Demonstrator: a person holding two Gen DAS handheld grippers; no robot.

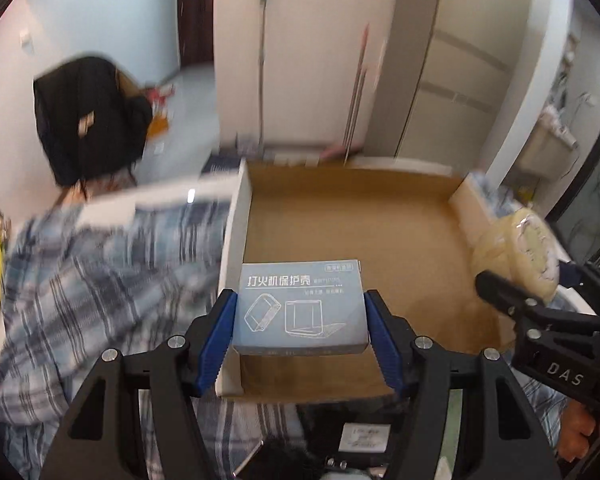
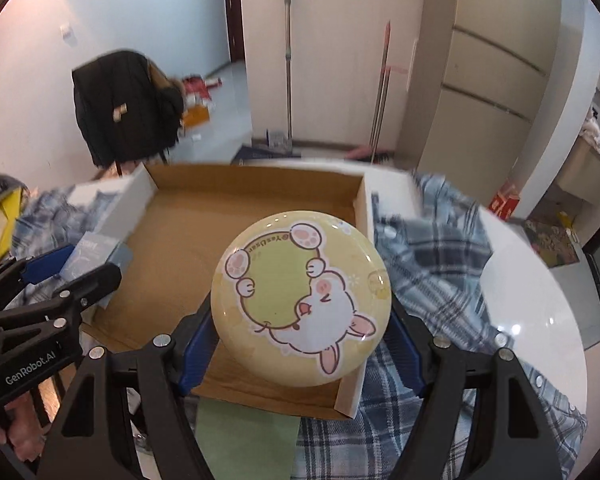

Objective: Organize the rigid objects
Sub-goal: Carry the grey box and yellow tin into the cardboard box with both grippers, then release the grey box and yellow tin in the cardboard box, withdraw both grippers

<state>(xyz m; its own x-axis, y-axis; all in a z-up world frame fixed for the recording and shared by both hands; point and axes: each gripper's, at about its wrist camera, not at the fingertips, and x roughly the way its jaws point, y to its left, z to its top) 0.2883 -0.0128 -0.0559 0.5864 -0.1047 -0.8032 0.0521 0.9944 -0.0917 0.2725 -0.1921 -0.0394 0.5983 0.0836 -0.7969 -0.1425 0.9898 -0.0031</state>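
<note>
Cardboard tray [image 1: 380, 200], one, on plaid cloth [image 1: 100, 272]. Left hand-held gripper [image 1: 302, 316] pinches one blue-grey printed box [image 1: 302, 304] over it; right hand-held gripper [image 2: 300, 320] pinches one round yellow tin [image 2: 300, 296], probably lidded.

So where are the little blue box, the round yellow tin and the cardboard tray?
little blue box [image 1: 302, 306], left wrist view, on its printed top.
round yellow tin [image 2: 300, 292], right wrist view, on its cartoon lid.
cardboard tray [image 1: 360, 220], left wrist view, on its bare brown floor.

"打火机保护壳" on blue box [image 1: 302, 308]; "GenRobot.AI" on left gripper [image 2: 56, 276].
</note>
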